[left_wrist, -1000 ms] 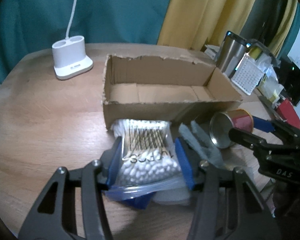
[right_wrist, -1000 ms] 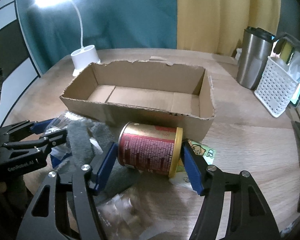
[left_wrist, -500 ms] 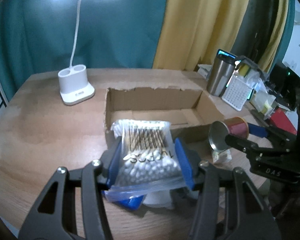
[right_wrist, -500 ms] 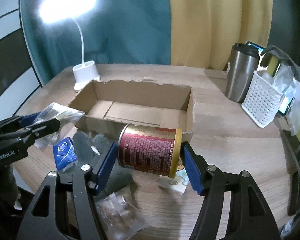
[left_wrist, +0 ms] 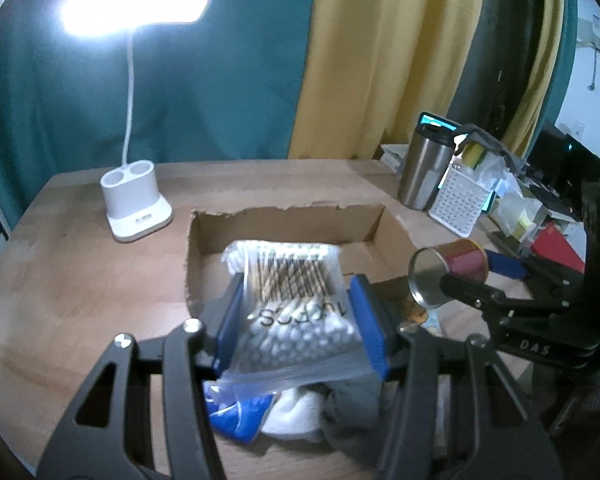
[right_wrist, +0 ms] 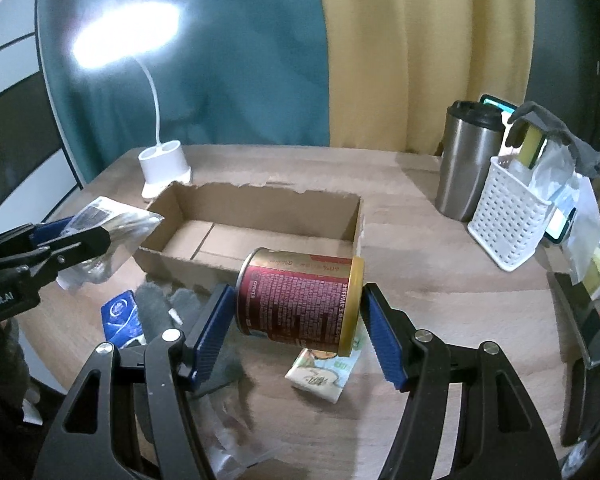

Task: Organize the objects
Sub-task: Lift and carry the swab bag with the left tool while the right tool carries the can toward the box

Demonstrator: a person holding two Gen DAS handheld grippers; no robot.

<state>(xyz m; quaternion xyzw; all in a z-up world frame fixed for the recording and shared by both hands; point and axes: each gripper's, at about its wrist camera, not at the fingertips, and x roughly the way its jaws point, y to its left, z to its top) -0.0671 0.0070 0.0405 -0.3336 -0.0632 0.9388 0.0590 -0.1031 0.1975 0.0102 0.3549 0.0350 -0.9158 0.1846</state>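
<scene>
Left wrist view. The left claw is pinching a zip bag of cotton swabs across its width, one blue pad on each long edge. The bag is held clear of the desk, in front of the near wall of the open cardboard box. Handling judgement: the bag is light and soft, with a slick film that can slide or buckle; grip across the packed swab mass, not the loose sealed flap. Below the claw lie a blue packet, a white soft item and grey cloth. The right claw appears at right, carrying the can.

Right wrist view. The right claw is clamped on a red and gold tin can, lying sideways, pads on its two flat ends. The can is raised above the desk, just short of the box. Handling judgement: rigid, likely heavier than the bag, smooth metal; an end-to-end grip holds if the pads stay centred. A small printed carton lies under it.

Surface and room. The desk is light wood, flat and matt. At the back stand a lit white desk lamp, a steel tumbler and a white perforated basket. Teal and yellow curtains hang behind.
</scene>
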